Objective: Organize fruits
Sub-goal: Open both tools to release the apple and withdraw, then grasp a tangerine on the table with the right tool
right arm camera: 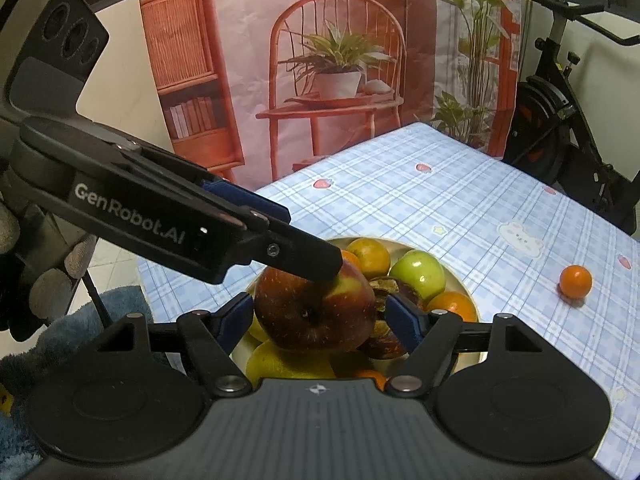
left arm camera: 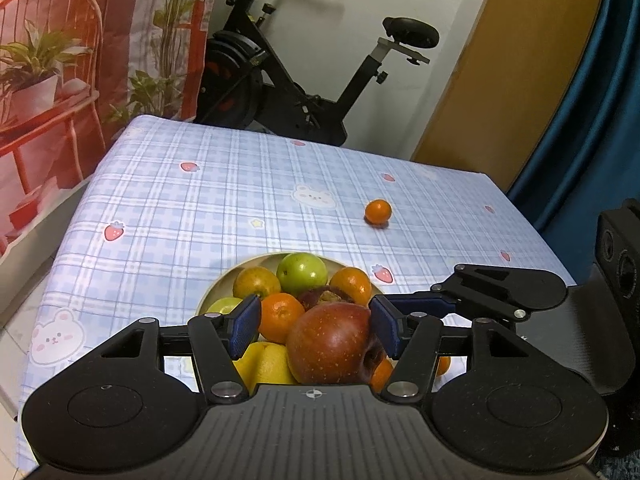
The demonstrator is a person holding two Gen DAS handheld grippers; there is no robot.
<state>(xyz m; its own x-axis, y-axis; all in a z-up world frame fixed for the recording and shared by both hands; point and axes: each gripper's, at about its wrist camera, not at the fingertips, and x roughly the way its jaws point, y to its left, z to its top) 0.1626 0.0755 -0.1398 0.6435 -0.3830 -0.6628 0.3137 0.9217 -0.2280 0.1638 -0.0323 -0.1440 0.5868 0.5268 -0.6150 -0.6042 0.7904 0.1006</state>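
Note:
A round cream plate (left arm camera: 224, 280) (right arm camera: 460, 276) near the table's front edge holds green apples (left arm camera: 302, 272), oranges (left arm camera: 280, 316), yellow fruit (left arm camera: 266, 362) and dark mangosteens (right arm camera: 390, 288). A big red apple (left arm camera: 334, 346) (right arm camera: 316, 312) is on top of the pile. My right gripper (right arm camera: 320, 316) has its jaws shut on the red apple. My left gripper (left arm camera: 316, 326) is open around the same apple, and its finger (right arm camera: 308, 258) touches the apple's top in the right wrist view. A lone small orange (left arm camera: 378, 211) (right arm camera: 575, 280) lies on the cloth beyond the plate.
The table has a blue plaid cloth (left arm camera: 200, 208) with strawberry and bunny prints. An exercise bike (left arm camera: 288, 76) stands behind the table. A printed backdrop (right arm camera: 320, 60) hangs at the side. A blue curtain (left arm camera: 592, 100) is on the right.

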